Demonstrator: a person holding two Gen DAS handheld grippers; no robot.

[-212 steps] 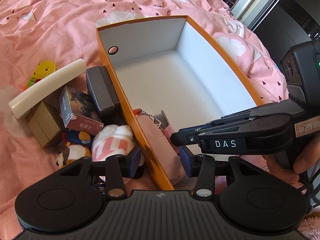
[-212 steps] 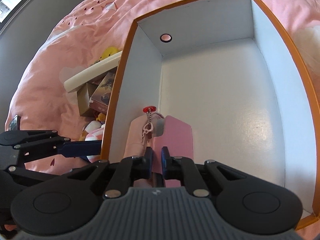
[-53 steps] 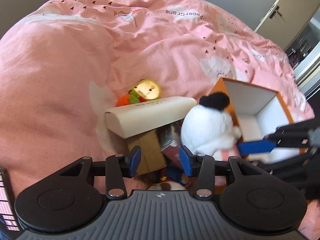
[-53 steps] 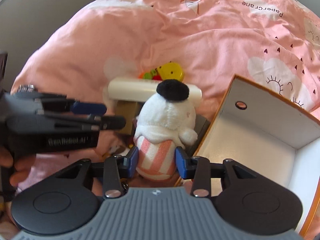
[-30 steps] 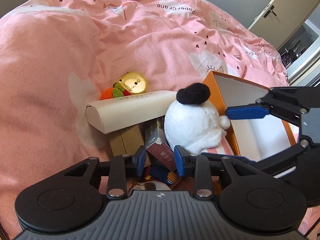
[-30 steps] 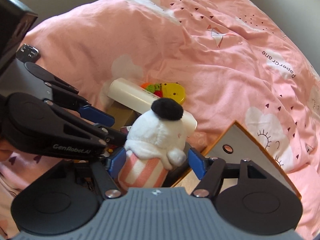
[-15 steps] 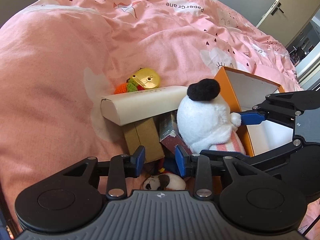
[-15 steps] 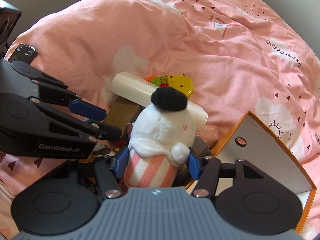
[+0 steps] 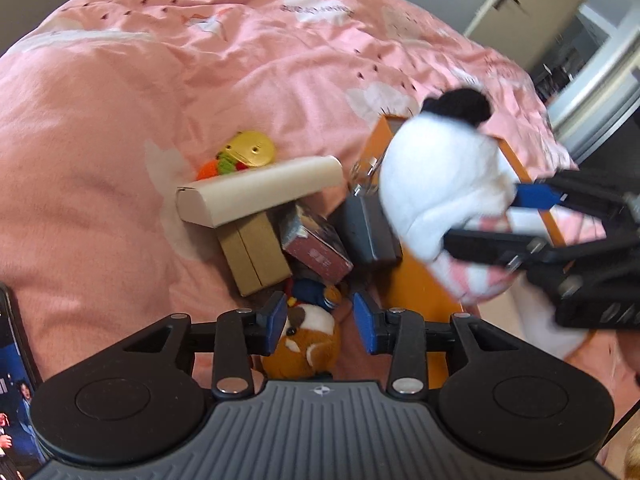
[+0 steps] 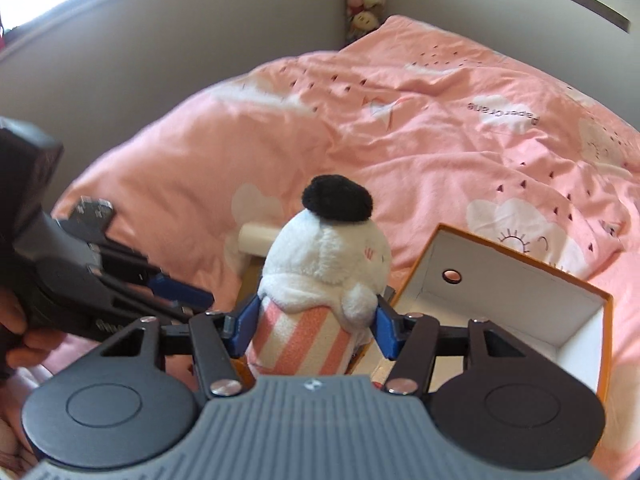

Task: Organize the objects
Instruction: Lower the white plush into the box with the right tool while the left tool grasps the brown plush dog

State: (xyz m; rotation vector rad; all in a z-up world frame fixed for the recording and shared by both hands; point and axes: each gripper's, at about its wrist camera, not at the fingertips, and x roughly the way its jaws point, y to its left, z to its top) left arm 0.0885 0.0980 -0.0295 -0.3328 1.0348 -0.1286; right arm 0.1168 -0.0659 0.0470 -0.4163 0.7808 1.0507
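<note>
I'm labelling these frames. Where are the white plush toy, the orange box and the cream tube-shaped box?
white plush toy (image 10: 328,256): right wrist view, on its white head.
orange box (image 10: 520,300): right wrist view, on its white inner end wall.
cream tube-shaped box (image 9: 260,190): left wrist view, on its long side.

The open box (image 9: 420,284) sits on the bed cover (image 9: 120,128). A heap of things lies just left of the box. In the heap, the flat case (image 9: 366,228) leans against the box wall. The small card box (image 9: 314,242) lies left of the case, and the paper box (image 9: 254,254) is left of that. The long tube box (image 9: 256,190) lies on top of the paper box. The round toy (image 9: 244,156) lies behind the tube box, farther from the box. The dog toy (image 9: 306,338) lies at the near end of the heap. The soft doll (image 10: 326,276) is up in the air, above the box's left wall.
</note>
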